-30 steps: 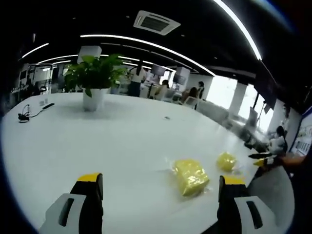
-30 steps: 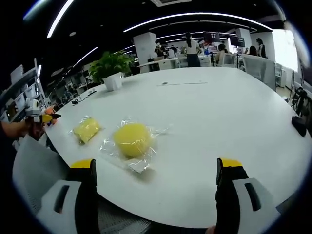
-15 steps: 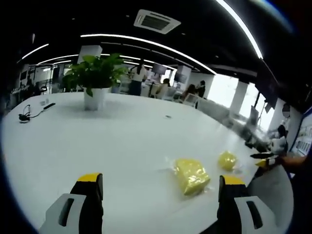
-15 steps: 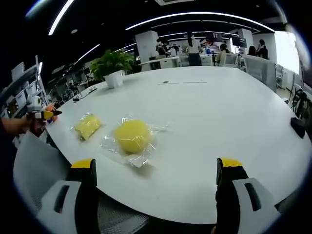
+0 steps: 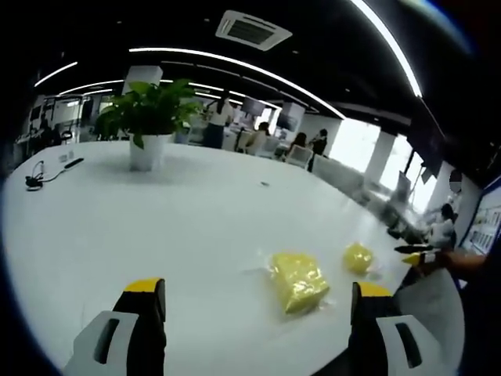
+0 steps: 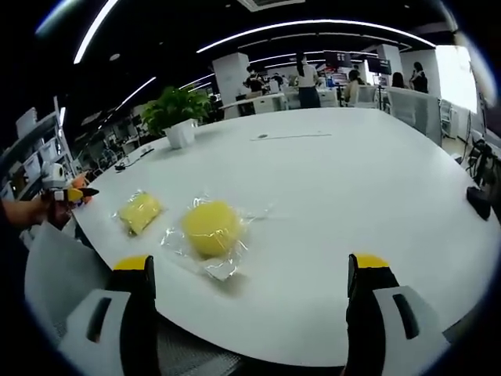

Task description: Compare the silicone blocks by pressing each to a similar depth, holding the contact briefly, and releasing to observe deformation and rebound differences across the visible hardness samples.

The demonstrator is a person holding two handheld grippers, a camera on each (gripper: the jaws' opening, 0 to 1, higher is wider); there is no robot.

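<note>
in the left gripper view the left gripper [image 5: 254, 313] hangs over the near part of a wide white table [image 5: 156, 227], its two yellow-tipped jaws spread wide apart with nothing between them. ahead and to the right of centre lies a squarish yellow silicone block [image 5: 298, 280] in a clear wrapper, flat on the tabletop, and just beyond it toward the right sits a round yellow silicone block [image 5: 358, 257], also wrapped; the two are near each other but apart. further right, at the table's edge, the right gripper [image 5: 417, 254] comes into the picture, held by a person's hand; from here i cannot tell how its jaws stand. a potted plant [image 5: 146, 121] in a white pot stands well back on the table. in the right gripper view the right gripper [image 6: 250, 313] has its own jaws wide apart too, gripping nothing, above the table's near edge. the round yellow silicone block [image 6: 211, 227] lies between the jaws' lines and ahead of them, its clear wrapper crinkled around it, and the squarish yellow silicone block [image 6: 139, 212] rests just beside it to the left. at the far left a hand holds the left gripper [image 6: 66, 192] off the table's edge. the potted plant [image 6: 177, 116] stands far back on the left.
</note>
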